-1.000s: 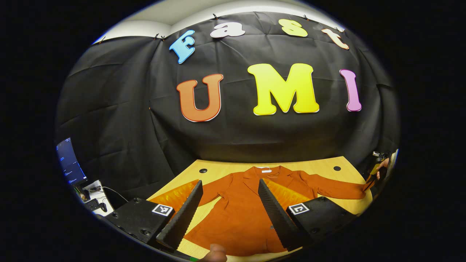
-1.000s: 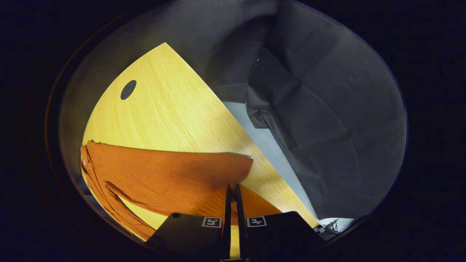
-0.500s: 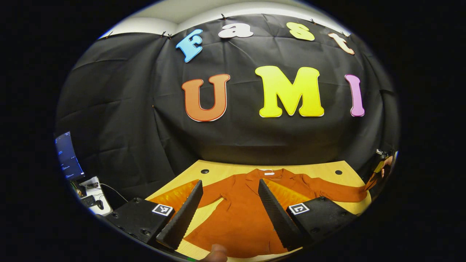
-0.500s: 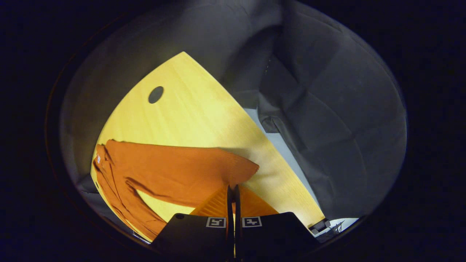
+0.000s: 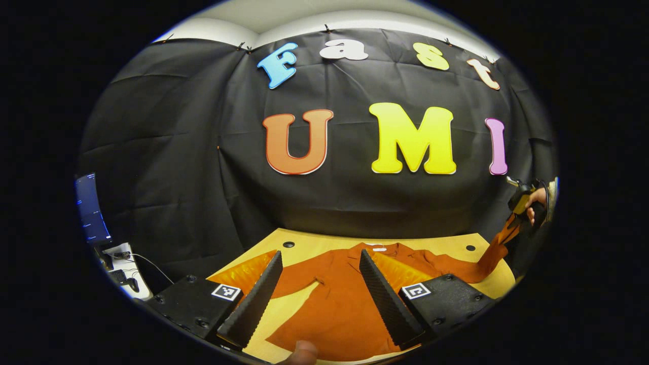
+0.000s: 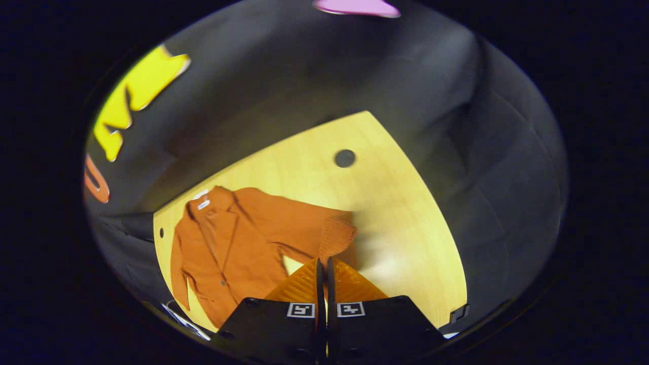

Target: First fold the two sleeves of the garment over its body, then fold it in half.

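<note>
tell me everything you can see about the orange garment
The orange garment is a ribbed, knit-looking jacket with an open collar, a white neck label and small buttons. Its body lies flat, front up, on the wooden table. One sleeve is lifted off the table, its cuff pinched in the right gripper. The other sleeve lies spread out.

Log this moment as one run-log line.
phase: first sleeve fold | right tool: shut on sleeve cuff, lifted off table | left tool: open, above garment | left sleeve: flat
</note>
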Demonstrator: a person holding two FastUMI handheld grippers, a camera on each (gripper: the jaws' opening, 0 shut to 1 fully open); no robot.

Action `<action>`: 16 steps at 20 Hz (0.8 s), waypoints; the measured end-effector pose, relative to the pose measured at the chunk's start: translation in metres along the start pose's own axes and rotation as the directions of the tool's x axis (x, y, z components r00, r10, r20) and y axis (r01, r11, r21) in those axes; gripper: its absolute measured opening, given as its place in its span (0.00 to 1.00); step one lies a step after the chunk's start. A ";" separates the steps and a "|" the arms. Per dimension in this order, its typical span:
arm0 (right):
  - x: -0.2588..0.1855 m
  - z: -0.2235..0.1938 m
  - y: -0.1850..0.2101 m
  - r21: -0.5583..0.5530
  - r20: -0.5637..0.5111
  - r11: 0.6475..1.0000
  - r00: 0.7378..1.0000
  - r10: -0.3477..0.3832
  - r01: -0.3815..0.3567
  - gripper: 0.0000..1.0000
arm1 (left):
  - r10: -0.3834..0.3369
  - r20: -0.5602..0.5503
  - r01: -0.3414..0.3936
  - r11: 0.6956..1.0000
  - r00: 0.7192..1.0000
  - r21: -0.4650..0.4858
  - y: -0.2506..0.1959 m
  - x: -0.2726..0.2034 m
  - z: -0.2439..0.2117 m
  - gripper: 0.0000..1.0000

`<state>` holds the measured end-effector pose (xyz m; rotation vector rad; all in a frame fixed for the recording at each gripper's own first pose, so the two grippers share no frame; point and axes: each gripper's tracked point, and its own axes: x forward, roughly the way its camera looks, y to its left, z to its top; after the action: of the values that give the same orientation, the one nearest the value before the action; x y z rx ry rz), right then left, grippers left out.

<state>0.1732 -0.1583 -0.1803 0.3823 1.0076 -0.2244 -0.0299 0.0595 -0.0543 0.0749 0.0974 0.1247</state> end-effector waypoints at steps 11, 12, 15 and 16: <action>0.008 -0.057 0.312 -0.246 -0.084 0.945 0.976 0.200 -0.215 0.01 | 0.093 -0.090 -0.096 0.995 0.992 -0.030 0.119 -0.009 -0.061 0.99; 0.017 -0.063 0.326 -0.255 -0.098 0.943 0.976 0.194 -0.213 0.01 | 0.106 -0.097 -0.109 0.993 0.990 -0.035 0.127 -0.008 -0.064 0.99; 0.051 -0.085 0.370 -0.274 -0.152 0.938 0.973 0.176 -0.212 0.01 | 0.127 -0.119 -0.133 0.990 0.985 -0.042 0.147 -0.012 -0.076 0.99; 0.067 -0.093 0.378 -0.297 -0.162 0.934 0.975 0.155 -0.197 0.01 | 0.133 -0.121 -0.139 0.990 0.984 -0.036 0.154 -0.014 -0.079 0.99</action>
<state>0.2695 0.2239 -0.2033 0.1984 1.1156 0.1262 -0.0699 0.2155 -0.1189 0.0303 0.2081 0.2679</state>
